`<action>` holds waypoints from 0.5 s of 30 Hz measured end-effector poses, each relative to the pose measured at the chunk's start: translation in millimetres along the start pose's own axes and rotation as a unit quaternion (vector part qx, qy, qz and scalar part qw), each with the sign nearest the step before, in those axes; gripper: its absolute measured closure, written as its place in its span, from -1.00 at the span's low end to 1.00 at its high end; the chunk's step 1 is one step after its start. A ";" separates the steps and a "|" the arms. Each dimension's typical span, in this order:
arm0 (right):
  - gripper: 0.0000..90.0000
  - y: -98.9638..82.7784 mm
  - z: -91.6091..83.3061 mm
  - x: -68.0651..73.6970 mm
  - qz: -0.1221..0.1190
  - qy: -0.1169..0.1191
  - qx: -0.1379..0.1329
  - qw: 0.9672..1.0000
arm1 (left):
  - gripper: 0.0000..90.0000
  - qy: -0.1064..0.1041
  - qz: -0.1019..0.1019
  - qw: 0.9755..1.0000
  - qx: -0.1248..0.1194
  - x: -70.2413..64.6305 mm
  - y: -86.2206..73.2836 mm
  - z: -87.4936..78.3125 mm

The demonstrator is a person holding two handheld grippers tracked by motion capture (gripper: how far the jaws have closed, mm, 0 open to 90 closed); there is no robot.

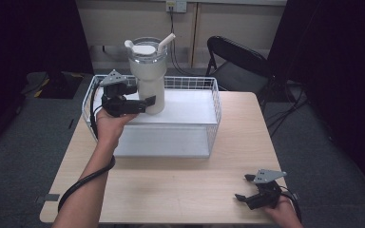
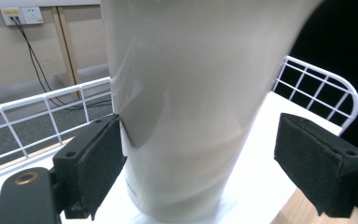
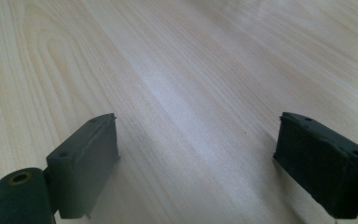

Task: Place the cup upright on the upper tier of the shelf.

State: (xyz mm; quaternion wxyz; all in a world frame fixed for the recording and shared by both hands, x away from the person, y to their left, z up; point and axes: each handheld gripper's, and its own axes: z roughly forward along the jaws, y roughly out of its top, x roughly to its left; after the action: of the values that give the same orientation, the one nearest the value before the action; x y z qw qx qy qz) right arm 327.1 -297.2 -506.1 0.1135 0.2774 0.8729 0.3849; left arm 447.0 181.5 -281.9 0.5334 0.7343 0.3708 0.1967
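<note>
Where left tongs (image 2: 200, 158) gape, tumbler (image 2: 191, 93) between

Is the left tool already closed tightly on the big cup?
No, in the left gripper view the left tool is open around the cup, with a gap at one pad.

a black folding chair (image 1: 237, 59) stands behind the far right corner of the wooden table (image 1: 180, 185). on the back wall a white socket (image 1: 176, 5) feeds a dark cable (image 1: 173, 38) that hangs down toward the floor.
</note>
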 end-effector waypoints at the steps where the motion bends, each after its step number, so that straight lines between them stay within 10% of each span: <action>1: -0.73 0.0 0.0 0.0 0.000 0.000 0.000 1.000 | -0.66 0.002 0.003 1.000 0.002 -0.7 -0.4 -1.4; 15: -0.73 0.0 0.1 0.5 0.001 0.000 0.001 1.000 | -0.65 -0.015 0.026 0.999 0.012 -10.2 -9.5 -23.5</action>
State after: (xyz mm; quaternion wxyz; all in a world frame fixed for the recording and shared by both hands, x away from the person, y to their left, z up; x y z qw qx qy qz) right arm 326.7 -296.9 -506.2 0.1131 0.2786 0.8730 0.3841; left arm 421.1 190.3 -281.4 0.5247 0.7529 0.3459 0.1953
